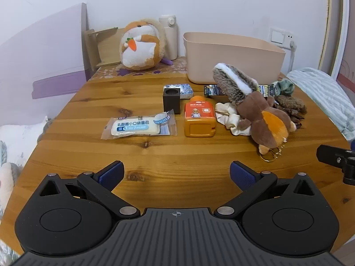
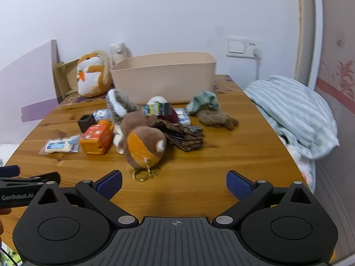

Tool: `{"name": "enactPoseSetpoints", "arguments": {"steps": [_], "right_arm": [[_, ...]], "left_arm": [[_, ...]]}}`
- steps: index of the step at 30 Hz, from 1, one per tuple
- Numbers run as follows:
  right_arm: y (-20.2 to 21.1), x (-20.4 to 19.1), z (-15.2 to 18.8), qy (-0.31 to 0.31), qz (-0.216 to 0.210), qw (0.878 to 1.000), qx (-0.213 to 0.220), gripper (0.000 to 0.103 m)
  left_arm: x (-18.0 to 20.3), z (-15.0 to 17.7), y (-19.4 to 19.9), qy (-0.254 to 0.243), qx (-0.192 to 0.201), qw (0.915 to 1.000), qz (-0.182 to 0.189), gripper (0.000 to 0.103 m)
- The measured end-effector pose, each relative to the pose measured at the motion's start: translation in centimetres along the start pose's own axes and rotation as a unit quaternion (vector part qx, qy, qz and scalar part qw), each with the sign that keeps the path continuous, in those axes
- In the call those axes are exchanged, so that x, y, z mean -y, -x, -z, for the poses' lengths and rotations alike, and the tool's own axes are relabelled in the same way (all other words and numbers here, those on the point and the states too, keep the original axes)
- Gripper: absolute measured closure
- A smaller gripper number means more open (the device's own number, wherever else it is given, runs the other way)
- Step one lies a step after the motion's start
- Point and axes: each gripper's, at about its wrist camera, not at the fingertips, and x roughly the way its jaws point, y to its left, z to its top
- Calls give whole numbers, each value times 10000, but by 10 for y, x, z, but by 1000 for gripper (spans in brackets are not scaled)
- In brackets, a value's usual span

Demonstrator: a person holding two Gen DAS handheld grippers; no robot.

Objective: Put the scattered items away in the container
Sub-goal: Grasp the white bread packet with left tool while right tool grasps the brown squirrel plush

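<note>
A pink tub (image 1: pixel 233 59) (image 2: pixel 164 77) stands at the back of the wooden table. In front of it lie a squirrel plush with a key ring (image 1: pixel 261 115) (image 2: pixel 142 141), an orange bottle (image 1: pixel 199 116) (image 2: pixel 96 138), a wrapped bread packet (image 1: pixel 137 127) (image 2: pixel 60 145), a dark block (image 1: pixel 171 100) (image 2: pixel 85 122), a blue-white tin (image 1: pixel 180 90), a cream scrunchie (image 1: pixel 230 117), a brown scrunchie (image 2: pixel 184 136), a furry brown item (image 2: pixel 217 117) and a green cloth (image 2: pixel 204 102). My left gripper (image 1: pixel 176 174) and right gripper (image 2: pixel 174 184) are open and empty, near the front edge.
A hamster plush (image 1: pixel 142 44) (image 2: pixel 93 75), a cream flask (image 1: pixel 168 35) and a cardboard stand (image 1: pixel 99 46) sit at the back left. Striped bedding (image 2: pixel 292 115) lies off the table's right edge. The other gripper's body shows at the frame edges (image 1: pixel 337 157) (image 2: pixel 20 186).
</note>
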Motion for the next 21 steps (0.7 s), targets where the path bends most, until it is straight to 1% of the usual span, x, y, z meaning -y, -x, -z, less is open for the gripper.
{"name": "enactPoseSetpoints", "arguments": {"steps": [4,7,11,14,17,21], "right_arm": [[-11,-8,-9,179,-116,9997,91,9],[-20,-12,-16,225,-261,9993,177,10],[-34,-17,-26,333,-390,9984,227,12],[-46,-22,-31,402,-472,9979,202,16],[-56,-25,-36,424,-605,9972,149,17],[-72,-31,-40,525,-539,9972,5,17]], "left_arm": [[-7,-6,-17,-133,8,9999,-16,0],[-16,-11,-32,-178,-65,9998,26,0],[-27,-14,-49,-225,-117,9997,-24,0],[-35,-16,-60,-255,-143,9996,-39,0],[-42,-20,-71,-295,-152,9994,-70,0],[-47,-26,-85,-345,-145,9993,-90,0]]}}
